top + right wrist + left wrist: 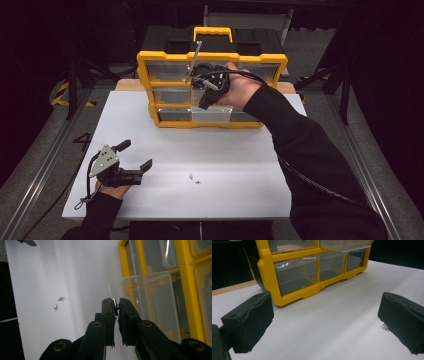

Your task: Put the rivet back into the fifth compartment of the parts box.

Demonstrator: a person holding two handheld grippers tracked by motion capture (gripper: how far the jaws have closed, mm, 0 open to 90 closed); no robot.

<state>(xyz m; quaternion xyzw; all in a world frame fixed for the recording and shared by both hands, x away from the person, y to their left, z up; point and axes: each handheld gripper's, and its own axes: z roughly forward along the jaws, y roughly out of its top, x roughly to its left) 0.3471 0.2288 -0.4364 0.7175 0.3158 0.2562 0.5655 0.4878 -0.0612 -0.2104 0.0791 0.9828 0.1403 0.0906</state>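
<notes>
Right gripper (116,305) clamped on small metal part (114,302), held at rim of pulled-out clear drawer (150,302) of yellow organizer (212,75). Drawer mouth lies just right of jaw tips in right gripper view; part looks ready to go over rim and in. Two more small parts (57,303) lie on white table (225,170), well short of organizer. Left gripper (134,155) jaws wide apart, empty, resting low near those loose parts, far from organizer.

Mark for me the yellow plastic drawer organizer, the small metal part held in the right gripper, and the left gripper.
yellow plastic drawer organizer (212,63): high view, top frame rail.
small metal part (114,302): right gripper view, its shiny end between the fingers.
left gripper (136,155): high view, between its fingertips.
</notes>
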